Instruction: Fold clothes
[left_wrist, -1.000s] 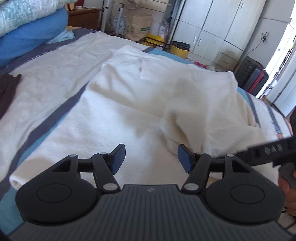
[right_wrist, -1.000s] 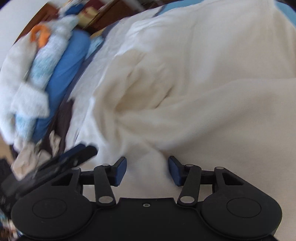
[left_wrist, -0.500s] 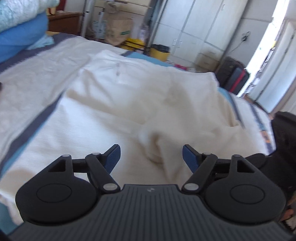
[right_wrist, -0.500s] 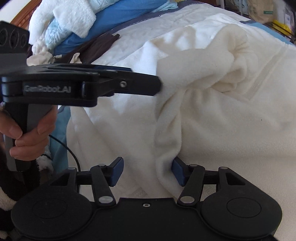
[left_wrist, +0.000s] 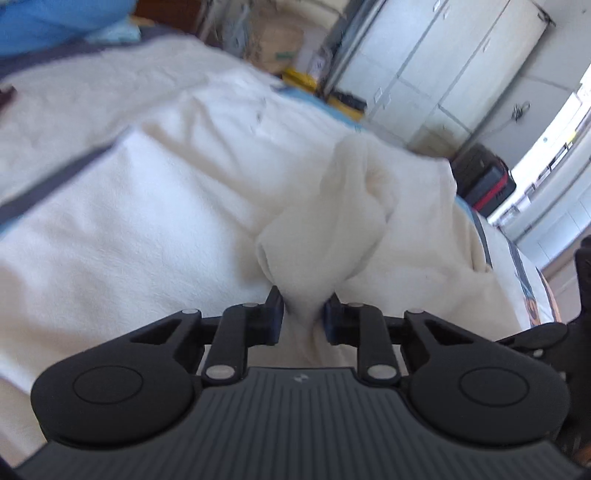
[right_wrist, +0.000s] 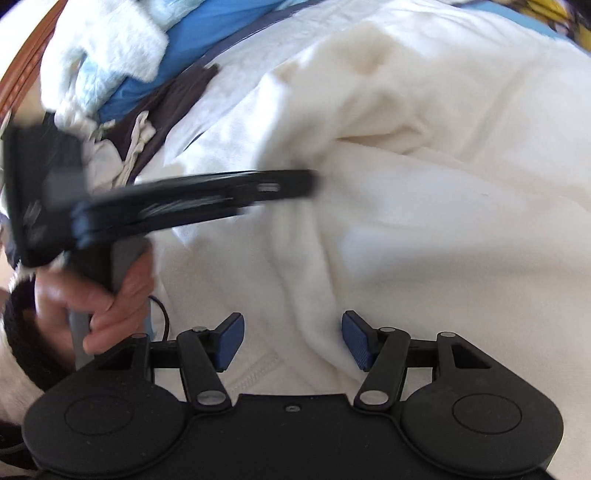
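A cream fleece garment (left_wrist: 321, 229) lies spread over the bed, with one fold bunched up into a ridge. My left gripper (left_wrist: 303, 317) is closing its jaws on the near end of that ridge, and both blue pads press the cloth. The right wrist view shows the left gripper (right_wrist: 308, 182) from the side, held by a hand (right_wrist: 110, 295), its tip buried in the cream garment (right_wrist: 424, 221). My right gripper (right_wrist: 293, 339) hovers open over the garment's near edge. A soft fold lies between its pads (right_wrist: 231, 341) without being pinched.
The bed sheet (left_wrist: 55, 173) has a grey stripe. Blue and fluffy bedding (right_wrist: 110, 48) is piled at the head, with a dark garment (right_wrist: 173, 99) beside it. White wardrobes (left_wrist: 443, 66), a yellow bin (left_wrist: 303, 79) and a dark suitcase (left_wrist: 487, 181) stand past the bed.
The left jaws went from wide apart to closed on the raised cream fold. The left gripper dipped lower towards the bed. The right gripper rolled and stayed open.
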